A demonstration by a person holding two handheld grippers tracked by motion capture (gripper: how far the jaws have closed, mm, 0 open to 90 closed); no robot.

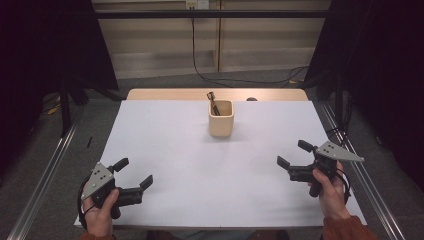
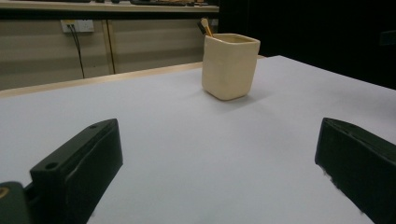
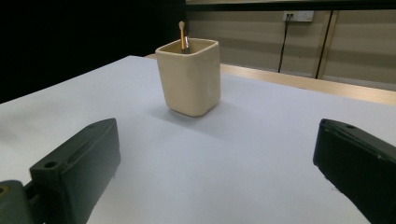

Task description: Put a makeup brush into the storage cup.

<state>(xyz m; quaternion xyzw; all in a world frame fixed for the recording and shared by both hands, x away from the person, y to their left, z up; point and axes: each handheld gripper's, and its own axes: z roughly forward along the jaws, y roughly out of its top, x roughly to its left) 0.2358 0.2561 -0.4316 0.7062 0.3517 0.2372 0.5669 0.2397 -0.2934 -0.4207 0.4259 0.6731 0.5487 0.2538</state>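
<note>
High view had the white table as the biggest item, with a bare wood strip along its far edge. Behind it a panelled wall, a black cable hanging from a wall socket down to the floor; no readable writing on the socket or anywhere else, no brand marks visible. Next in size, the two handheld grippers near the front corners: left gripper at front-left, right gripper at front-right, both held just above or on the table surface, can't tell which, and well apart from each other. Both pointed inward toward the table centre, each with a grey three-cornered plate on top. Left gripper jaws stood wide apart, nothing between them; same in left gripper view, bare table between the jaws. Right gripper jaws also wide, empty; right gripper view confirmed. Cream square cup stood upright at centre-rear of the table, near the far edge, well away from both grippers; unmarked, no label on the faces seen. Smallest: a brush stood inside the cup, leaning on its far-left corner, tip above the rim; pale tip and orange-brown handle in right gripper view.
</note>
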